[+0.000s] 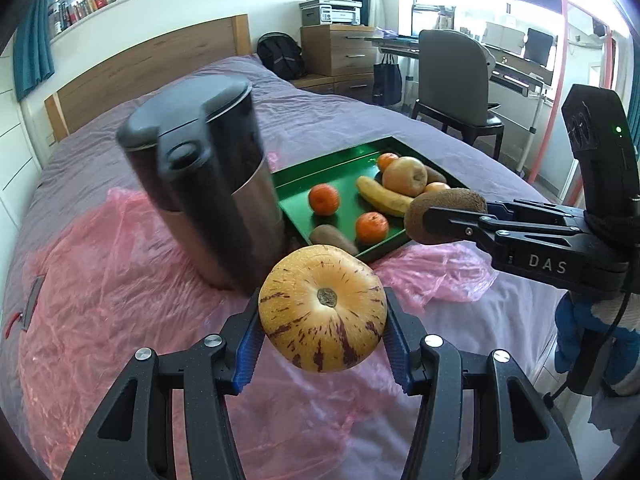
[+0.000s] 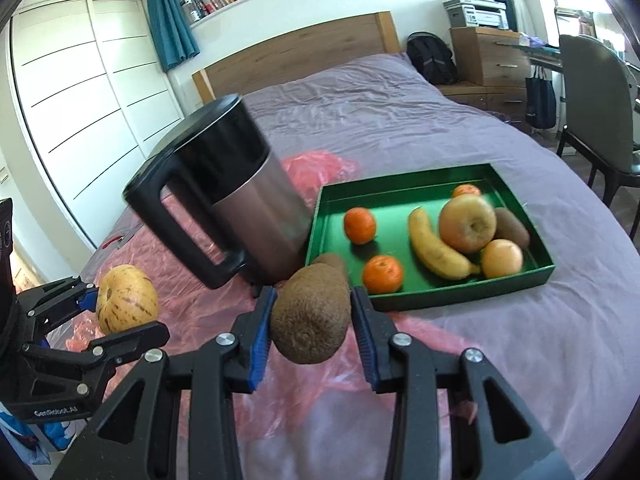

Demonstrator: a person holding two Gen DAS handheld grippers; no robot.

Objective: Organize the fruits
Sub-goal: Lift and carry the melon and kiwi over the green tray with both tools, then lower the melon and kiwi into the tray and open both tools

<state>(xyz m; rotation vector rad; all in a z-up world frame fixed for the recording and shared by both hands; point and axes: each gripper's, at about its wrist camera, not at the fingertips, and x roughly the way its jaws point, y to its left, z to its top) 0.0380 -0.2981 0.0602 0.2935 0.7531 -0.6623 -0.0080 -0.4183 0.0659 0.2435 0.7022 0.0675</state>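
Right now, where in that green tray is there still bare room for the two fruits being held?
The green tray is bare along its far-left part, behind the mandarin and beside the kettle. The right half is crowded: banana, apple and a kiwi sit bunched together. The left gripper holds a striped melon, the right gripper a held kiwi.

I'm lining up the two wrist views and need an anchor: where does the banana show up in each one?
Left wrist view: the banana lies right of centre in the green tray, just beyond the kiwi held in the right tool.
Right wrist view: the banana lies right of centre, in the tray's middle.
Shared landmark: the apple resting against it.
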